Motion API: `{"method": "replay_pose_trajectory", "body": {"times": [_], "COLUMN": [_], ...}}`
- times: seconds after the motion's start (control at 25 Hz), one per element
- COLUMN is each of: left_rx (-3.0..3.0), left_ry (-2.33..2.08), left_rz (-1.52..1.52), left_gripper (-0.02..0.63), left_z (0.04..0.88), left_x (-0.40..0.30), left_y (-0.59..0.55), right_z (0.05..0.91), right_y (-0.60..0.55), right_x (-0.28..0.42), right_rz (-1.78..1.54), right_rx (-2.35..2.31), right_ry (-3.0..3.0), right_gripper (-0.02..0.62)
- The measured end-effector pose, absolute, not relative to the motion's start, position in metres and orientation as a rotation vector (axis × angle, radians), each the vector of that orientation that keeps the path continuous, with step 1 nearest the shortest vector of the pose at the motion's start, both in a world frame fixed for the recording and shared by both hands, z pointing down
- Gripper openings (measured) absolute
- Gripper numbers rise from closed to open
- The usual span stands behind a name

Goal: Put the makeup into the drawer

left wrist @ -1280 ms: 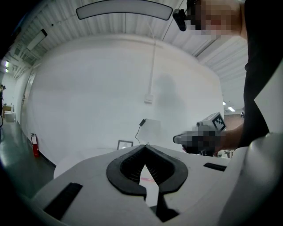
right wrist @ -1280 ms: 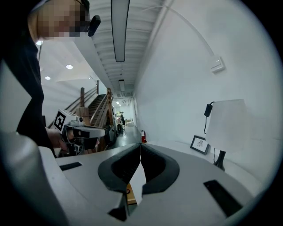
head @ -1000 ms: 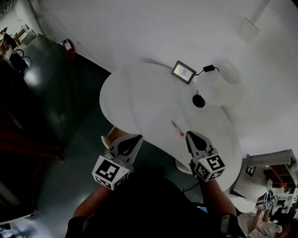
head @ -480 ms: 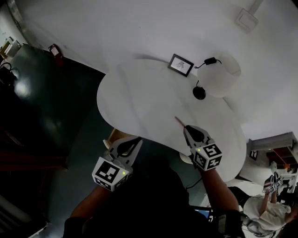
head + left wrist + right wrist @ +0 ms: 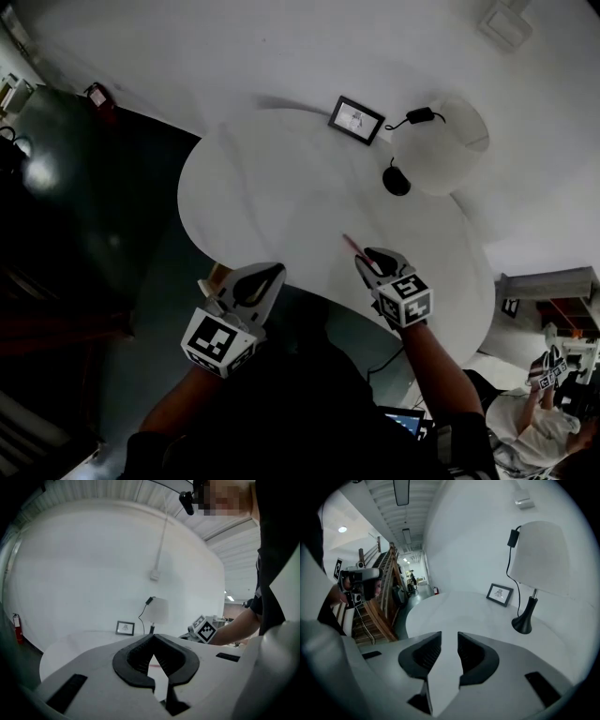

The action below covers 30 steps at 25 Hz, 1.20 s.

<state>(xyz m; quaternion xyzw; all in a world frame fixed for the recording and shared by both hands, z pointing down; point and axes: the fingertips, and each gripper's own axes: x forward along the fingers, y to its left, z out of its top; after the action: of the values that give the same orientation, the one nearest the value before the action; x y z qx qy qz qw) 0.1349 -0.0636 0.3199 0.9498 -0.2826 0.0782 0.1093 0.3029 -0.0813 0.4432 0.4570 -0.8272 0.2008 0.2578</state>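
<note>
— Is the makeup point(image 5: 353, 247) stowed yet?
— No. It lies on the surface point(image 5: 272, 187), just ahead of the right gripper point(image 5: 372, 261), whose empty jaws have just been opening. The left gripper point(image 5: 264, 277) is pressed together. Pickup and drawer remain.

On your tabletop point(image 5: 253, 187), the frame point(image 5: 356, 120) stands at the far edge. The lamp point(image 5: 439, 150) stands just right of it, its base point(image 5: 397, 180) a little nearer you. The makeup stick point(image 5: 353, 247) lies well before both, near your edge, toward your right.
</note>
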Motion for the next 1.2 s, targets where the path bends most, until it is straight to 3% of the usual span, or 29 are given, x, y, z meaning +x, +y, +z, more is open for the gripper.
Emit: {"method": "replay_pose_trajectory", "body": {"times": [0.08, 0.28, 0.56, 1.0, 1.2], "left_rx": [2.776, 2.752, 2.740, 2.664, 2.667], "left_ry": [-0.841, -0.848, -0.849, -0.883, -0.896], "left_rz": [0.239, 0.281, 0.308, 0.349, 0.325], "left_gripper": [0.011, 0.011, 0.011, 0.011, 0.011], "left_z": [0.326, 0.338, 0.347, 0.364, 0.361], "left_x": [0.143, 0.159, 0.172, 0.170, 0.170], "left_y": [-0.072, -0.087, -0.100, -0.102, -0.102], "right_z": [0.460, 0.491, 0.540, 0.577, 0.583], "right_y": [-0.089, -0.104, -0.113, -0.111, -0.111], "right_x": [0.312, 0.323, 0.330, 0.342, 0.347], "right_rz": [0.558, 0.570, 0.629, 0.657, 0.624], "right_rx": [1.208, 1.114, 0.981, 0.874, 0.876], "right_ry": [-2.231, -2.152, -2.062, -1.952, -1.905], "right_gripper": [0.109, 0.114, 0.169, 0.167, 0.115]}}
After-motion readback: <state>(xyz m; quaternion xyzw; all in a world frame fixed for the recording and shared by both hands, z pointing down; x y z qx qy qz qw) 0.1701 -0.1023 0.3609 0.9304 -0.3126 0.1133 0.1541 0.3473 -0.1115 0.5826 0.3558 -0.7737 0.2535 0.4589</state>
